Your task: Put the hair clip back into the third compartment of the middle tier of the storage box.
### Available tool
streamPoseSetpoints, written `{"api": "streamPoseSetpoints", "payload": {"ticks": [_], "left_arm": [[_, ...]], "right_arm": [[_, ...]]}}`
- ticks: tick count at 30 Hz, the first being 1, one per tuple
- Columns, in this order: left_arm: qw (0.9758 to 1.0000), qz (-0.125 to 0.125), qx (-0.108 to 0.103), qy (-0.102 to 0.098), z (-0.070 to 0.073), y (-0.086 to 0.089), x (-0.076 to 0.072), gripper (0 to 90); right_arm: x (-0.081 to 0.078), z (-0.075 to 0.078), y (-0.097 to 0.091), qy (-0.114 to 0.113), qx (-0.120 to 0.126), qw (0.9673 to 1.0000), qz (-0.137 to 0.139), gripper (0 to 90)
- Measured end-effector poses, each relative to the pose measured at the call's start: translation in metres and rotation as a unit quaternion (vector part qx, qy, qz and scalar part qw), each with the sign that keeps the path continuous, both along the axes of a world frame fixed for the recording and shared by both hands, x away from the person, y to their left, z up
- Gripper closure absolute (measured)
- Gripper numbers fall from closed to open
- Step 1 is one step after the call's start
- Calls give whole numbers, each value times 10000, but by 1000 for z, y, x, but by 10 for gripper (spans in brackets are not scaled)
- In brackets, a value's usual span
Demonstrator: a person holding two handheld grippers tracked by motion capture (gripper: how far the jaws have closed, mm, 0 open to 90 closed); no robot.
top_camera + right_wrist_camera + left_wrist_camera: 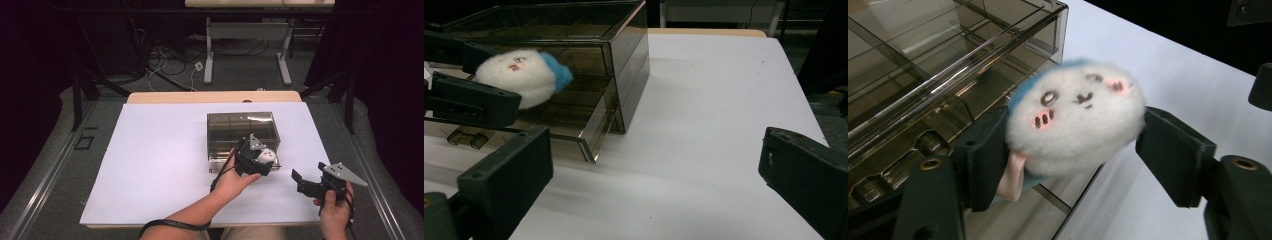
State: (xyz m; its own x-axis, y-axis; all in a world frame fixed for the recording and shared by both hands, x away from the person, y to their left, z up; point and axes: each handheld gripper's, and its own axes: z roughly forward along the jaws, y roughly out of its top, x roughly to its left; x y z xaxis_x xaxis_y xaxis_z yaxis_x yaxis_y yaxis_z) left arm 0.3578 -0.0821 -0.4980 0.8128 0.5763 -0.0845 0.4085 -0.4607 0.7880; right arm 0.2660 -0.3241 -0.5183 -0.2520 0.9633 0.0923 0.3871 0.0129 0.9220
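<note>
A white plush ball with a blue patch and a small face (pixel 1078 120) sits blurred between the jaws of my left gripper (pixel 1068 145). The left jaw touches it, and the right jaw stands just off its side, so the gripper is open. The plush (pixel 265 155) hangs over the pulled-out bottom drawer (pixel 574 135) of a smoky clear drawer box (pixel 242 125). My left gripper (pixel 259 161) is at the box's front right corner. My right gripper (pixel 309 172) is held to the right of the box, open, with nothing between its jaws (pixel 649 185).
The box stands on a white sheet (pixel 160 165) that covers the table. A wooden table edge (pixel 215 96) shows behind it. Cables and table legs (pixel 207 55) lie on the floor beyond. The sheet to the left of the box is bare.
</note>
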Motion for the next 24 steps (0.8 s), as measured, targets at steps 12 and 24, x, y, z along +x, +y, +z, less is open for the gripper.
{"api": "streamPoseSetpoints", "payload": {"ticks": [12,24], "left_arm": [[9999,26,-69,-71,2,3,0,203],[9994,24,-319,-115,9,18,-6,155]], "right_arm": [[0,0,0,-1,5,10000,2,6],[0,0,1,27,4,10000,7,6]]}}
